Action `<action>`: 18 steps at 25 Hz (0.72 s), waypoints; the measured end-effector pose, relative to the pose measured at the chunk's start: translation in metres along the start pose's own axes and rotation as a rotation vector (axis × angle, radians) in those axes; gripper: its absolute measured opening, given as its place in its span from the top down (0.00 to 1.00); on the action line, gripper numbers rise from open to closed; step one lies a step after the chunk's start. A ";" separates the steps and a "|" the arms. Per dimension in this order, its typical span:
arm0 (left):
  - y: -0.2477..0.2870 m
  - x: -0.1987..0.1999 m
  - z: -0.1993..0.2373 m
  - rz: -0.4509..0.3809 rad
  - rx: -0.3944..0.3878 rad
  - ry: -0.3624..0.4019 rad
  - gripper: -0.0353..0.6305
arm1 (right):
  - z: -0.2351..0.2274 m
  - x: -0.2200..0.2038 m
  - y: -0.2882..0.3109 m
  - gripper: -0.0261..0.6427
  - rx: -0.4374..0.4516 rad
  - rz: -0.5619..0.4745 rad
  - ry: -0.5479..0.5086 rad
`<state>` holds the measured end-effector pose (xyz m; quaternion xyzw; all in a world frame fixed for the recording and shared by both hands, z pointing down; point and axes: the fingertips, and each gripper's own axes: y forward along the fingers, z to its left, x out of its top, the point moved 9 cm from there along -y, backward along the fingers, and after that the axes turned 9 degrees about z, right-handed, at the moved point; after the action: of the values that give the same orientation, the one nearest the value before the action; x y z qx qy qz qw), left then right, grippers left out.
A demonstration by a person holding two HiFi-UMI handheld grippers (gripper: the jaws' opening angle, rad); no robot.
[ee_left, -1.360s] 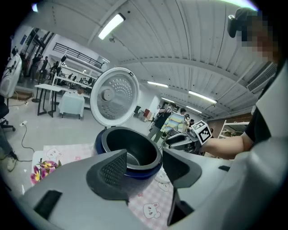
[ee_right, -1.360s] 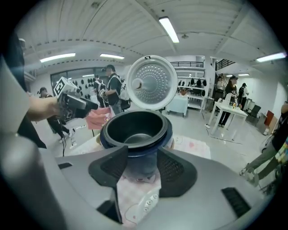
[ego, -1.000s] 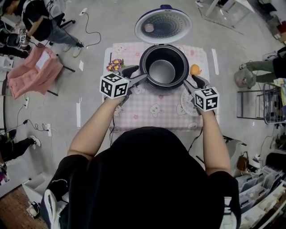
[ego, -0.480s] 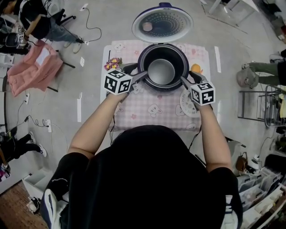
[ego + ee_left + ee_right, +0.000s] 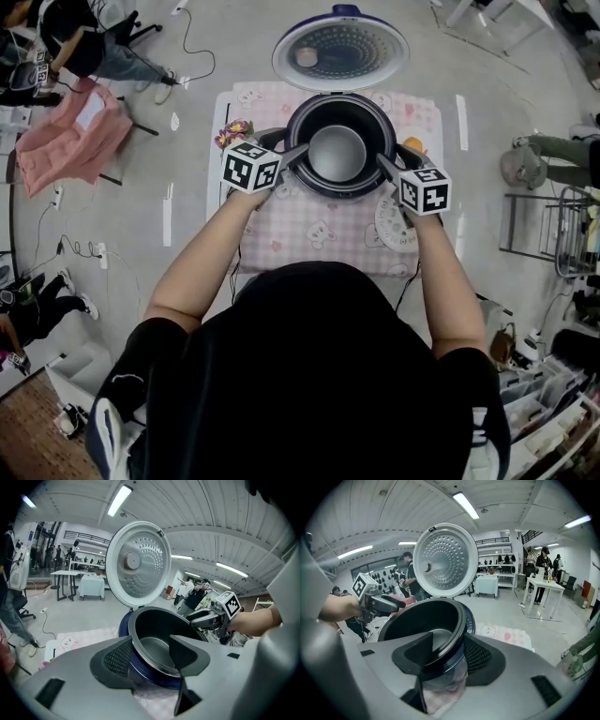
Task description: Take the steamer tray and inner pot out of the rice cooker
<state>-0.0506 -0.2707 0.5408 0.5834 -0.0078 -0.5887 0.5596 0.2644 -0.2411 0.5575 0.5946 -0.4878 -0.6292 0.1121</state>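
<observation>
1. My left gripper (image 5: 294, 154) and right gripper (image 5: 382, 165) have moved in from a second ago.
2. Both sets of jaws stand apart, straddling the inner pot (image 5: 337, 150) rim without clamping it.
3. The pot sits inside the rice cooker (image 5: 339, 192).

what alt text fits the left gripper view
The left gripper's open jaws straddle the near rim of the inner pot, one inside, one outside. The lid stands open behind; the right gripper is at the far rim.

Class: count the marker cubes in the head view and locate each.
2. One marker cube sits left of the rice cooker, the other right of it.
</observation>
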 end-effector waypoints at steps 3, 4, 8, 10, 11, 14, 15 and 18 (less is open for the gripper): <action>0.005 0.001 0.003 0.007 0.020 -0.006 0.55 | -0.001 0.002 0.006 0.64 0.011 0.004 0.005; 0.006 0.001 0.004 0.007 0.023 -0.008 0.55 | -0.001 0.003 0.007 0.64 0.013 0.003 0.009; 0.010 0.001 0.006 0.016 0.030 -0.023 0.55 | -0.002 0.007 0.012 0.64 0.030 0.001 0.032; 0.012 0.000 0.005 0.017 0.028 -0.033 0.55 | -0.001 0.007 0.014 0.64 0.037 0.007 0.044; 0.013 0.000 0.005 0.015 0.026 -0.039 0.55 | -0.001 0.007 0.015 0.64 0.039 0.007 0.055; 0.013 0.001 0.009 0.004 0.013 -0.074 0.56 | -0.002 0.010 0.016 0.64 0.076 -0.008 0.145; 0.012 0.001 0.010 -0.003 0.006 -0.091 0.57 | -0.003 0.010 0.016 0.64 0.091 -0.012 0.180; 0.011 0.001 0.013 -0.039 -0.033 -0.182 0.57 | -0.007 0.012 0.013 0.66 0.129 -0.030 0.281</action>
<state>-0.0521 -0.2846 0.5516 0.5181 -0.0375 -0.6503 0.5544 0.2616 -0.2597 0.5605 0.6899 -0.4979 -0.5088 0.1314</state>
